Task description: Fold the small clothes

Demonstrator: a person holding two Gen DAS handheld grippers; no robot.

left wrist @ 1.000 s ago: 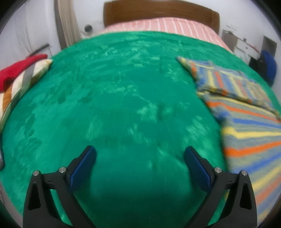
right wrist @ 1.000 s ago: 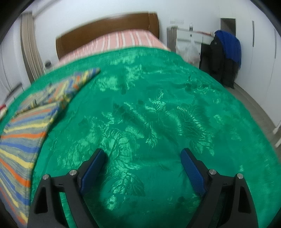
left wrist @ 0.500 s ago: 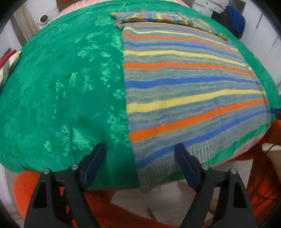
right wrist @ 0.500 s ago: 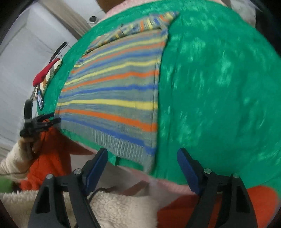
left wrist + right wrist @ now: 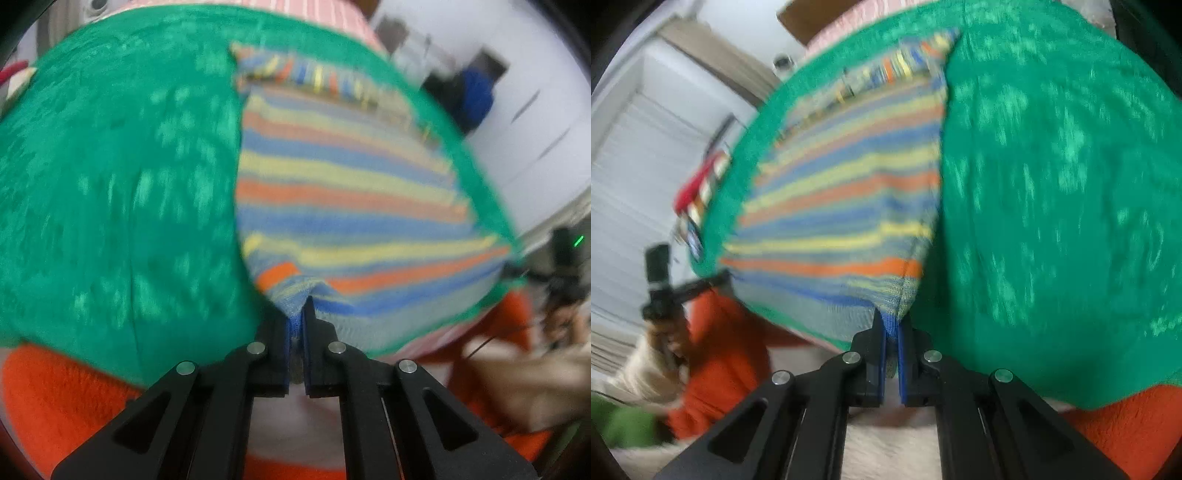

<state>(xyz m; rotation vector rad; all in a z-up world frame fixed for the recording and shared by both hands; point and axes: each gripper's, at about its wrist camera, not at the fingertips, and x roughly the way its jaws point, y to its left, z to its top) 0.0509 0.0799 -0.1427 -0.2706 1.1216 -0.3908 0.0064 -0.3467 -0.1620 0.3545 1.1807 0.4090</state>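
Note:
A small striped knit sweater (image 5: 351, 192), in blue, yellow, orange and grey bands, lies flat on a green bedspread (image 5: 110, 184). My left gripper (image 5: 295, 314) is shut on the sweater's near left hem corner, which bunches between the pads. In the right wrist view the sweater (image 5: 842, 206) lies left of centre, and my right gripper (image 5: 893, 325) is shut on its near right hem corner. The left gripper (image 5: 701, 284) shows small at the far left of that view. Both views are blurred.
The bedspread (image 5: 1052, 203) covers the bed to its near edge, with orange fabric (image 5: 55, 398) below. A red and striped cloth pile (image 5: 698, 192) lies at the bed's left side. A dark blue garment (image 5: 476, 96) hangs by the white wall at right.
Both grippers were open just short of the sweater's hem half a second ago. Both have now closed on its near corners, and the hem is puckered and slightly lifted.

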